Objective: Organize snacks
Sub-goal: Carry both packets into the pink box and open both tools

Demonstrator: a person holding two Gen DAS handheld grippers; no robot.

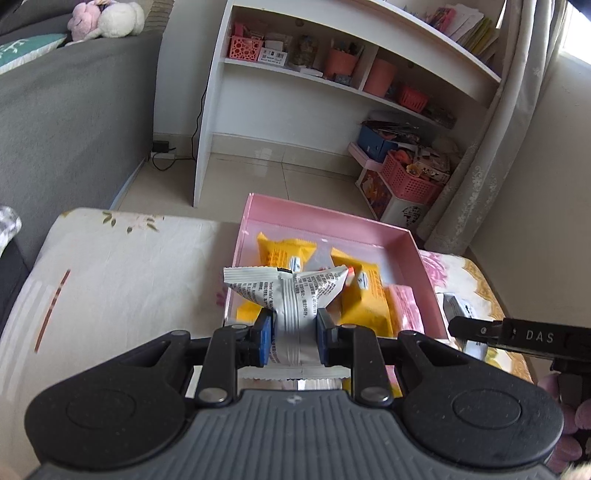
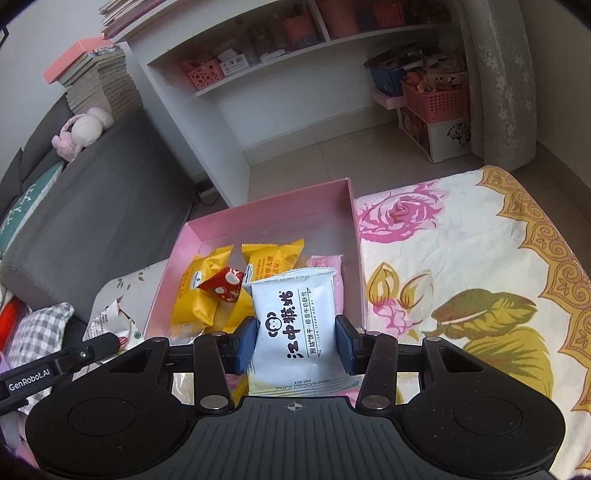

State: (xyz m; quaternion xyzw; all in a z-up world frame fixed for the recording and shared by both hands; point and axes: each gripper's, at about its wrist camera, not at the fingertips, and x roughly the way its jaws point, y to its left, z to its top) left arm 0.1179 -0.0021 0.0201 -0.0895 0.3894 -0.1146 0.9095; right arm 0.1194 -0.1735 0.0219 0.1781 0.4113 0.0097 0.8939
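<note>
A pink box (image 1: 325, 218) (image 2: 266, 214) sits on the flowered cloth and holds yellow snack packets (image 1: 286, 253) (image 2: 271, 258), a pale pink packet (image 1: 404, 308) (image 2: 325, 263) and a small red packet (image 2: 224, 285). My left gripper (image 1: 294, 334) is shut on a crumpled silver packet (image 1: 291, 295), held over the box's near edge. My right gripper (image 2: 295, 341) is shut on a white biscuit packet (image 2: 295, 325) with black lettering, held over the box's near right corner. In the left wrist view the right gripper's arm (image 1: 517, 336) enters at the right edge.
A flowered cloth (image 2: 461, 266) covers the surface beside the box. Behind stand a white shelf unit (image 1: 295, 96) with pink baskets, a grey sofa (image 1: 66, 110) with a plush toy (image 1: 107, 18), and a curtain (image 1: 491, 140). The left gripper's arm (image 2: 55, 365) crosses the lower left.
</note>
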